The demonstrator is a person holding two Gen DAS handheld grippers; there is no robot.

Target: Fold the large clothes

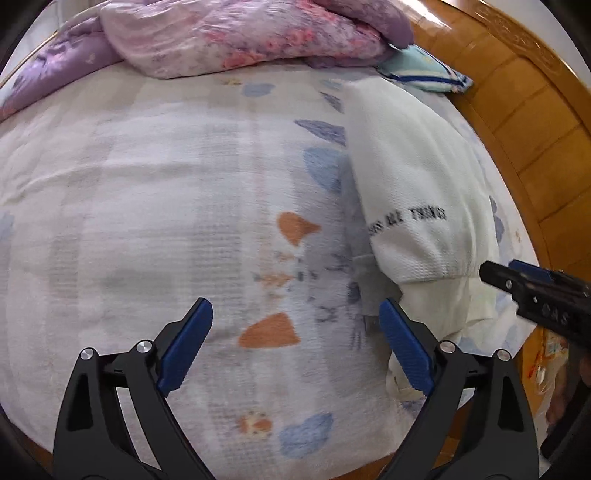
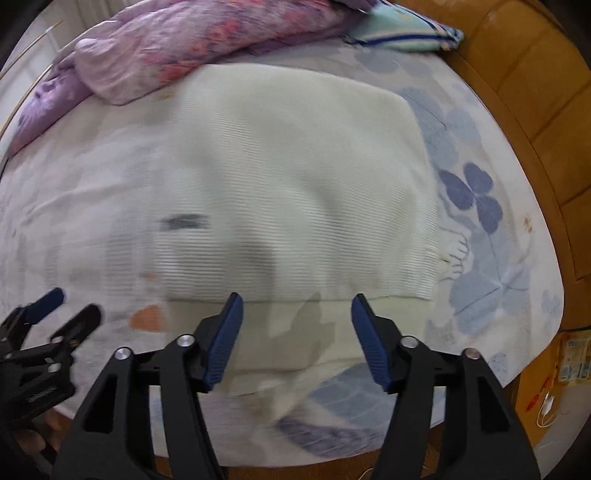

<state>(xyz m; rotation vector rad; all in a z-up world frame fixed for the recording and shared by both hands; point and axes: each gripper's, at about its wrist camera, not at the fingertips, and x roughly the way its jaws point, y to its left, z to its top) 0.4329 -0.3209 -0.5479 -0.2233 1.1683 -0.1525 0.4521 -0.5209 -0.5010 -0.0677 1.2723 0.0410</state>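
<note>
A white ribbed garment (image 2: 295, 177) with dark lettering lies folded on the bed sheet (image 2: 74, 206); in the left wrist view the garment (image 1: 410, 184) sits at the right. My left gripper (image 1: 295, 325) is open and empty over the sheet, left of the garment's near end; it also shows in the right wrist view (image 2: 62, 310). My right gripper (image 2: 297, 314) is open and empty just above the garment's near edge; it also shows at the right edge of the left wrist view (image 1: 495, 271), its finger opening hidden there.
A crumpled purple floral quilt (image 1: 240, 33) lies along the far side of the bed. A light blue pillow (image 2: 402, 29) lies at the far right. A wooden headboard (image 1: 524, 92) rises on the right. Packets lie on the floor (image 2: 572, 358) beside the bed.
</note>
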